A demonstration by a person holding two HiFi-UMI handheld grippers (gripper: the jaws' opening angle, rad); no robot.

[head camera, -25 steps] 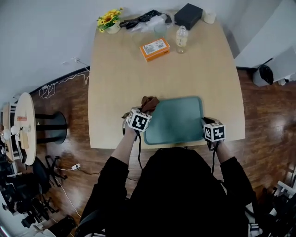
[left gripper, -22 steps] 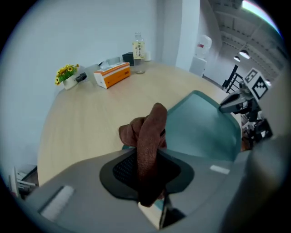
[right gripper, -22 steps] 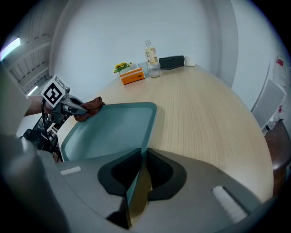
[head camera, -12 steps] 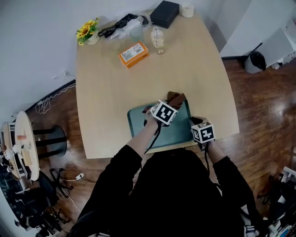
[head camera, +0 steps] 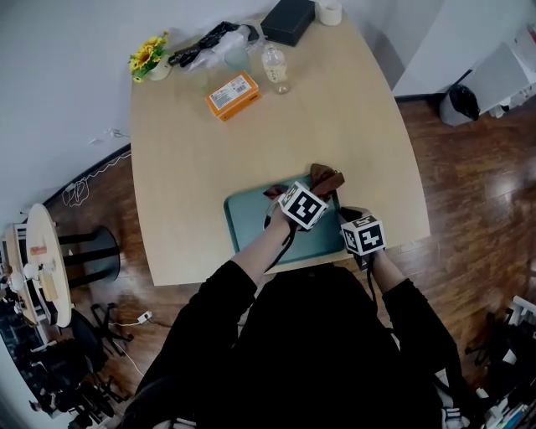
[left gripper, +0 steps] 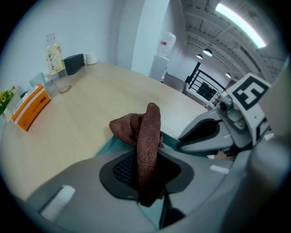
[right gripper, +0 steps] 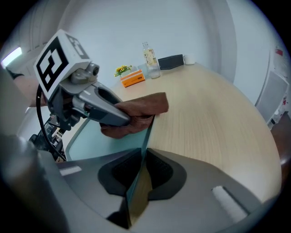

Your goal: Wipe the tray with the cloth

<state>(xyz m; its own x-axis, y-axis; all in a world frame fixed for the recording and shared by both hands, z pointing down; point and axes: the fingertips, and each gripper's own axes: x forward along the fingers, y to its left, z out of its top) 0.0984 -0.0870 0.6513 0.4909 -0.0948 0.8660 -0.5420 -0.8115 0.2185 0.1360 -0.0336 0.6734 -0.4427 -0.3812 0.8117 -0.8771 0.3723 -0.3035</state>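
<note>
A teal tray (head camera: 251, 219) lies on the wooden table near its front edge. My left gripper (head camera: 316, 189) is shut on a brown cloth (head camera: 327, 178), which rests at the tray's far right corner. In the left gripper view the cloth (left gripper: 146, 136) stands folded between the pads, over the tray (left gripper: 108, 146). My right gripper (head camera: 348, 218) is shut on the tray's right rim; in the right gripper view the thin rim (right gripper: 144, 136) runs between its jaws. The left gripper (right gripper: 97, 107) and the cloth (right gripper: 141, 109) show there just ahead.
At the table's far end stand an orange box (head camera: 233, 95), a clear bottle (head camera: 274, 67), a small pot of yellow flowers (head camera: 146, 59), a black box (head camera: 287, 20), a tape roll (head camera: 330, 12) and a heap of black cables (head camera: 209, 40). A round stool (head camera: 42, 251) stands on the floor at left.
My left gripper has carried the cloth from the tray's far left corner across to its far right corner. The right gripper has kept its hold on the rim.
</note>
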